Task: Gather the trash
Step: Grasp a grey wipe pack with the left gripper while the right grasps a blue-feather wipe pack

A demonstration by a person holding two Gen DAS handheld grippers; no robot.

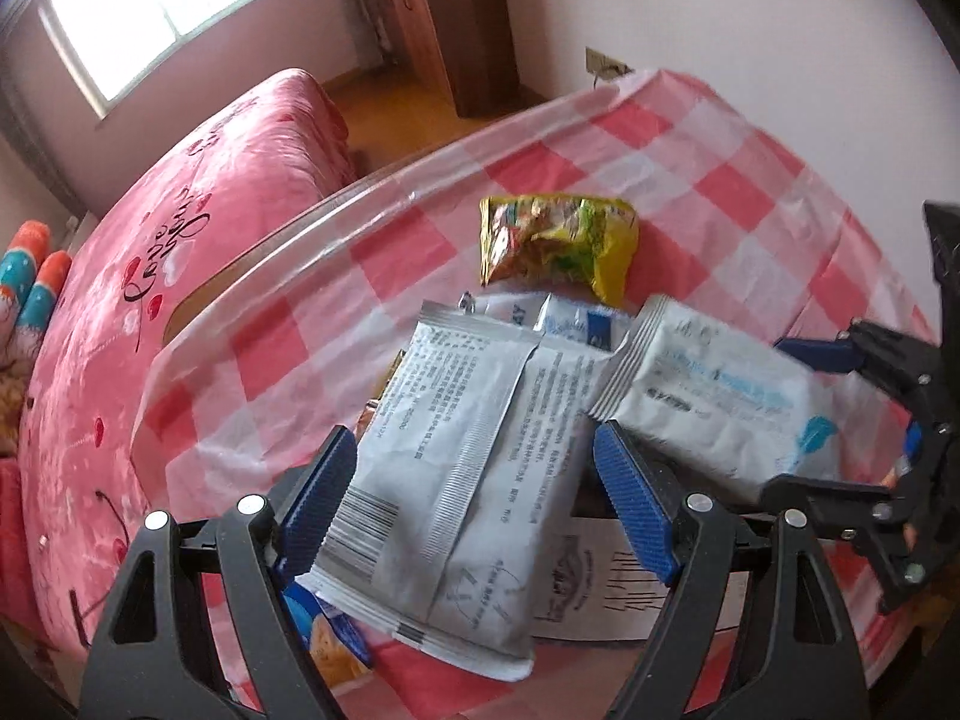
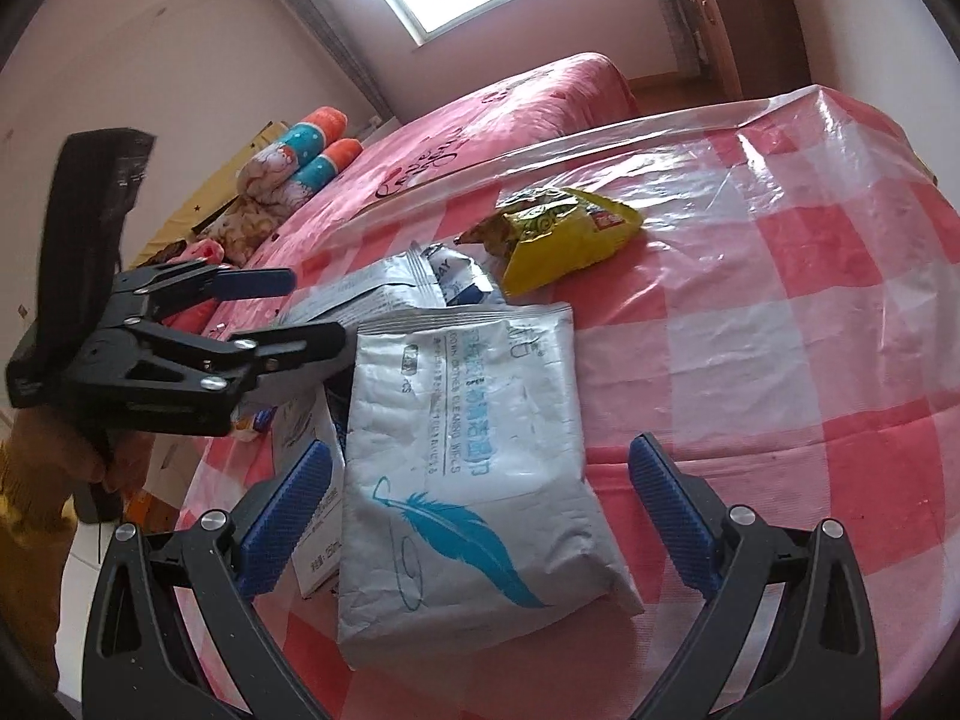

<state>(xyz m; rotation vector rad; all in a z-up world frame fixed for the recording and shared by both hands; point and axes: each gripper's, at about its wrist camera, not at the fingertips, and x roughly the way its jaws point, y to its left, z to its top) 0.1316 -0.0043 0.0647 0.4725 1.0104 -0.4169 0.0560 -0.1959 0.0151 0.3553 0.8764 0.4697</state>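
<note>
Trash lies piled on the checked tablecloth (image 1: 720,180). A grey-white packet with a barcode (image 1: 450,480) sits between the blue pads of my left gripper (image 1: 480,480), which is open wide and straddles it without pressing. A white wipes pack with a blue feather (image 2: 474,480) lies between the fingers of my right gripper (image 2: 480,510), also open. A crumpled yellow snack wrapper (image 1: 558,246) (image 2: 564,234) rests farther back. Each gripper shows in the other's view: the right gripper (image 1: 804,420) and the left gripper (image 2: 315,309).
A white-and-blue sachet (image 1: 558,315) and a white printed box (image 1: 600,576) lie under the pile. A pink bed (image 2: 480,114) with pillows stands beyond the table edge, a wooden wardrobe (image 1: 420,18) behind. A hand in a yellow sleeve (image 2: 24,480) holds the left gripper.
</note>
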